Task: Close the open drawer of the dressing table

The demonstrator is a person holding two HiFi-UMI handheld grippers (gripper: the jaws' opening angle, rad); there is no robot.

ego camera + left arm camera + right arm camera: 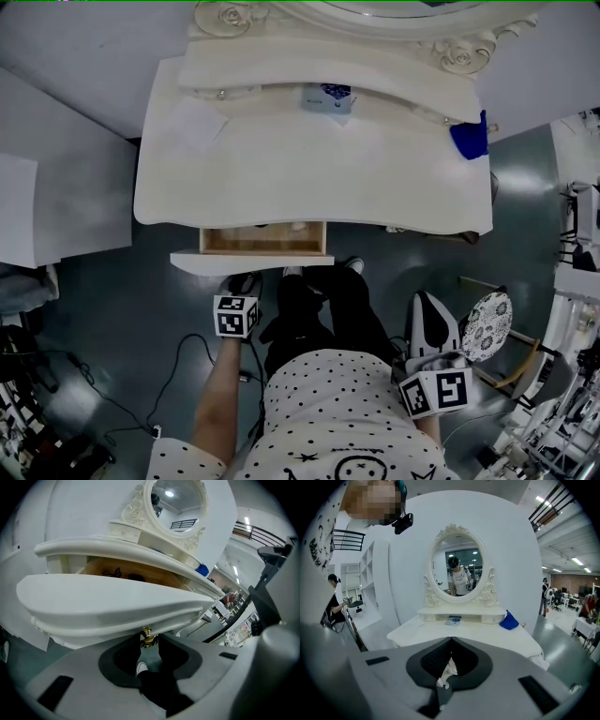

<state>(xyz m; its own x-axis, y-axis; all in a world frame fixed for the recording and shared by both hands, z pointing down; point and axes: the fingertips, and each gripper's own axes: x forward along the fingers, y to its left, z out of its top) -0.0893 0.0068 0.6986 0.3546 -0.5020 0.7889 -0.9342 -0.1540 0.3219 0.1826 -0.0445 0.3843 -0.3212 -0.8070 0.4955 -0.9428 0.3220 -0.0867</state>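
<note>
Polka-dot shirt (347,403) nearest, person standing at table (281,178). Left claw (244,281) just past it, low in front of the table edge, jaws clamped on brass knob (147,636). Knob sits at the lower edge of the white front of drawer (202,262). Drawer is right ahead of left claw, open, sticking out from under the table top, wood inside showing. Right claw (451,642) held off to the right, well apart from drawer, jaws together, empty. Ahead of right claw: table top, mirror (457,569), blue cloth (509,620) right of centre.
</note>
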